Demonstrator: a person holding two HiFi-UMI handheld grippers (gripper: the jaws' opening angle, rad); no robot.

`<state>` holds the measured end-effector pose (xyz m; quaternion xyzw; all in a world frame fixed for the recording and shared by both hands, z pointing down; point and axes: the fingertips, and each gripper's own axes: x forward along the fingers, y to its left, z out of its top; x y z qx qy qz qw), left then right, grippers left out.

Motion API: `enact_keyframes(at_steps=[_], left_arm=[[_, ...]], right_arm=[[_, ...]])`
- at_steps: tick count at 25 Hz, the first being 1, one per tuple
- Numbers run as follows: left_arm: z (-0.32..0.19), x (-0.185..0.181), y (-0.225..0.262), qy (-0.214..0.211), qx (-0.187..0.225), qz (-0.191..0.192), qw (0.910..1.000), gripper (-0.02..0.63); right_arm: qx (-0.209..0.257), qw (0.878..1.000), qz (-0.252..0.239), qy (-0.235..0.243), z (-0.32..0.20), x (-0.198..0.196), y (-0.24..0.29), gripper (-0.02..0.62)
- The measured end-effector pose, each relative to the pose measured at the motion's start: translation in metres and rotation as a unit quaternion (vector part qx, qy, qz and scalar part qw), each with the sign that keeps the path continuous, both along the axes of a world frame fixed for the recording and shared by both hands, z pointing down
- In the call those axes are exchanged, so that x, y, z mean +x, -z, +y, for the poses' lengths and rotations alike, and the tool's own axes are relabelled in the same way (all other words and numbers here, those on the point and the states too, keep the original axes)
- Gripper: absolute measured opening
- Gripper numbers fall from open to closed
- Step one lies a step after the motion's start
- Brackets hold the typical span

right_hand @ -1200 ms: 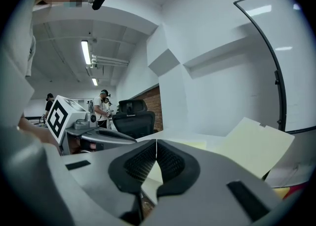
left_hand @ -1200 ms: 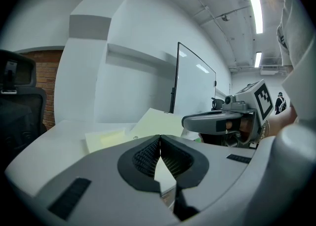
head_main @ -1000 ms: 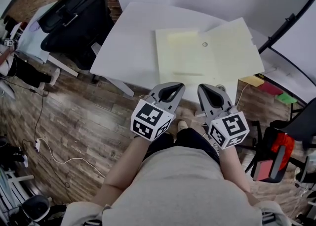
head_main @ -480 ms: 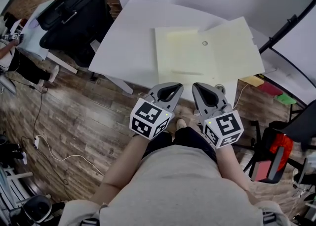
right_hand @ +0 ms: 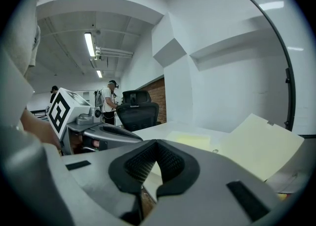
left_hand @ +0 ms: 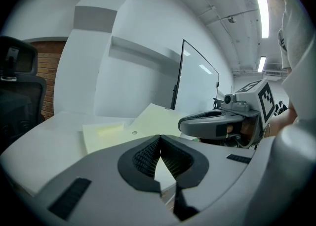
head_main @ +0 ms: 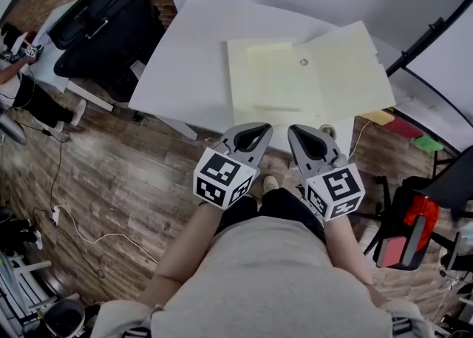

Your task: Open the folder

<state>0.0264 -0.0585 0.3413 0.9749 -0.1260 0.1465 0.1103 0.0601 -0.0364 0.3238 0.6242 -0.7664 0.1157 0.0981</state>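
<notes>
The pale yellow folder lies spread open on the white table, its right leaf raised a little and a lighter sheet on its left leaf. Both grippers hang side by side in front of the person's body, short of the table's near edge and clear of the folder. My left gripper is shut with nothing in it, and my right gripper is shut and empty too. From the left gripper view the folder lies ahead. The right gripper view shows the folder's raised leaf to the right.
Black office chairs stand left of the table. A black curved stand rises at the right, with coloured sheets on the floor beneath. A red and black object sits at the right. A white cable runs over the wood floor.
</notes>
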Motion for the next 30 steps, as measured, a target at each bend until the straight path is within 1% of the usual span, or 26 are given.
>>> enact_keyframes(at_steps=[7,21,25,30], left_arm=[[-0.004,0.004,0.000,0.002,-0.004,0.001,1.0000,0.018],[-0.018,0.000,-0.002,0.036,-0.004,0.000,0.9994,0.018],[-0.018,0.002,-0.005,0.035,-0.008,-0.005,0.9994,0.018],[-0.018,0.003,-0.011,0.031,-0.012,-0.011,0.9994,0.018]], right_arm=[[-0.007,1.000,-0.007,-0.006,-0.001,0.008,-0.006,0.021],[-0.013,1.000,-0.010,-0.025,0.000,0.029,-0.011,0.021],[-0.008,1.000,-0.012,-0.022,-0.001,0.032,-0.010,0.021],[-0.013,1.000,-0.014,-0.022,-0.002,0.034,-0.013,0.021]])
